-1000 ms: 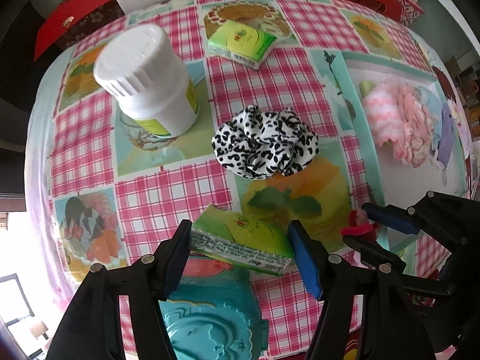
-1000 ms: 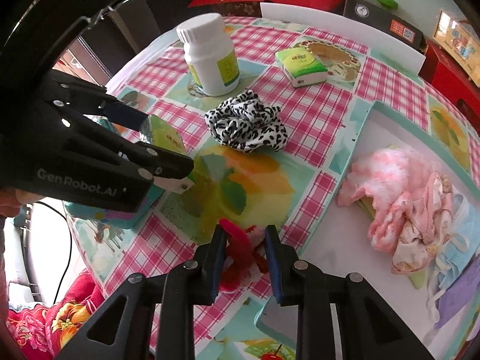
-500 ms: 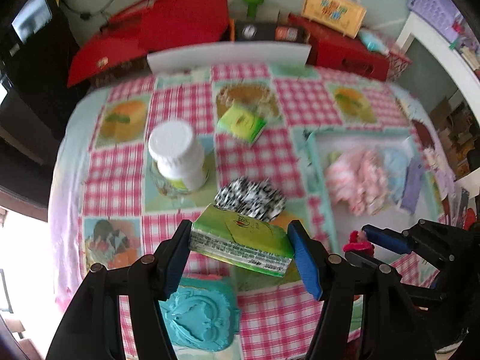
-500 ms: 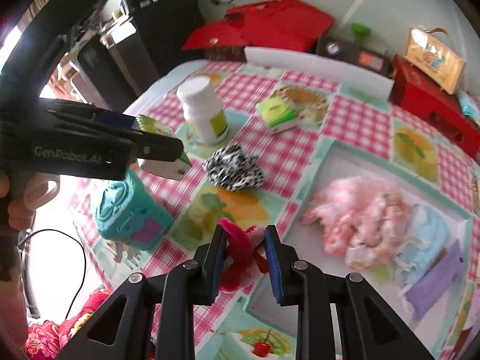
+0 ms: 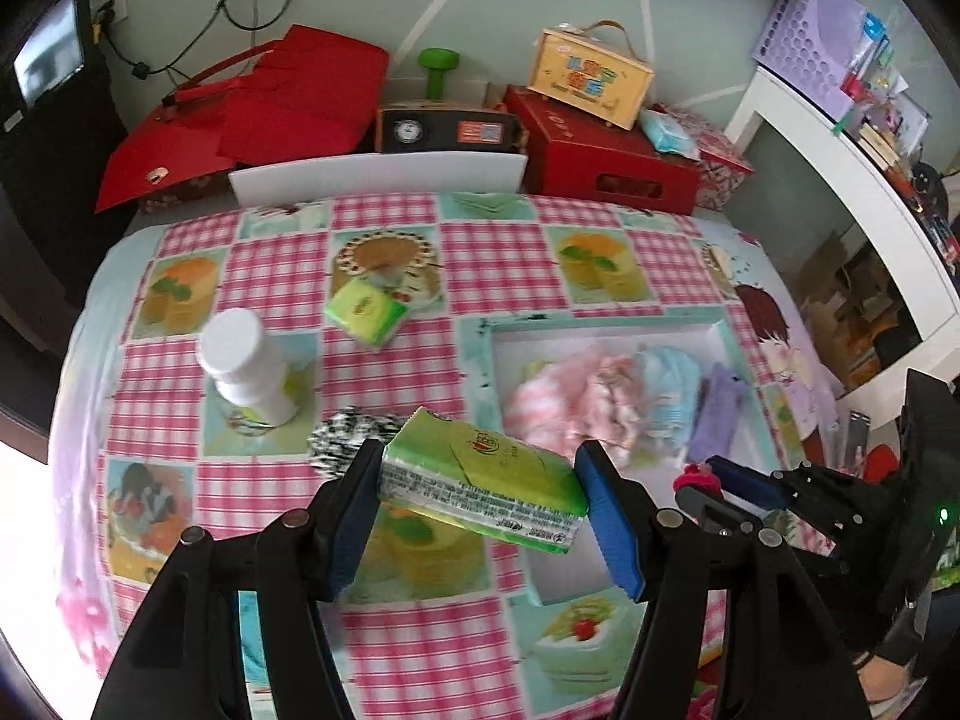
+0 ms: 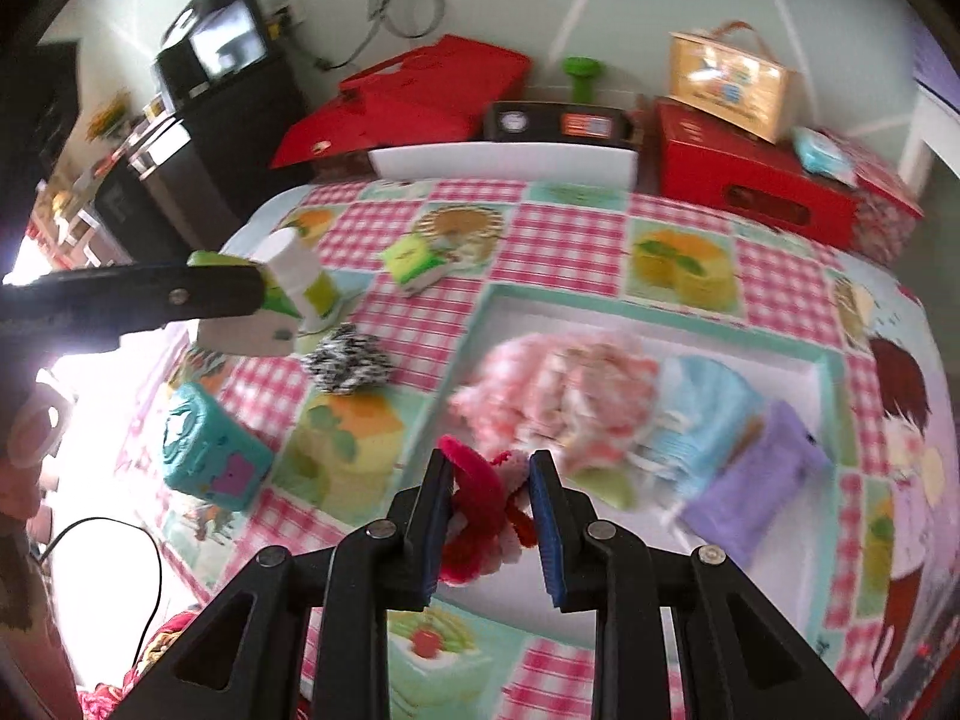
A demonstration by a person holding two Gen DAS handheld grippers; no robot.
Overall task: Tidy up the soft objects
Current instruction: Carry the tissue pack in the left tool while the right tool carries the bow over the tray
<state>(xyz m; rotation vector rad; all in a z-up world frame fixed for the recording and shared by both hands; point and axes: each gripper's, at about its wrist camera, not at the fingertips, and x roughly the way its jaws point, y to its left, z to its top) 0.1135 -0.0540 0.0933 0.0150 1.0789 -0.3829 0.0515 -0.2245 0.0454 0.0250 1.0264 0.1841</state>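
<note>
Over the left side of the counter [image 5: 498, 252], the left tool [image 5: 480, 498] is gripping a green tissue pack [image 5: 480, 480] across its short ends, both blue pads pressing on it, and the pack is hanging tilted in the air above the checked cloth. Below and beyond it, a white bottle [image 5: 246, 366] is standing upright, a black-and-white scrunchie [image 5: 342, 438] is lying just beside the bottle, and a second green tissue pack [image 5: 366, 309] is resting farther back. A teal toy box [image 6: 210, 456] is sitting near the front left edge.

Moving right, the right tool [image 6: 489, 501] is clamped on a red and pink fuzzy hair tie [image 6: 480, 504], the jaws narrow and the fuzz bulging out between them — it is hanging over the near left rim of the white tray [image 5: 600, 333]. Inside the tray a pink fluffy bundle [image 6: 552, 396], a light blue cloth [image 6: 702, 408] and a purple cloth [image 6: 750, 480] are already lying side by side.

The step in hand appears to be carrying: both tools are holding soft items clear of the counter, heading for the tray. The next move probably calls for bringing each item over a bare patch of the tray, lowering it and loosening the grip — the hair tie first, since it is nearest. The scrunchie and the far tissue pack are waiting for collection.
</note>
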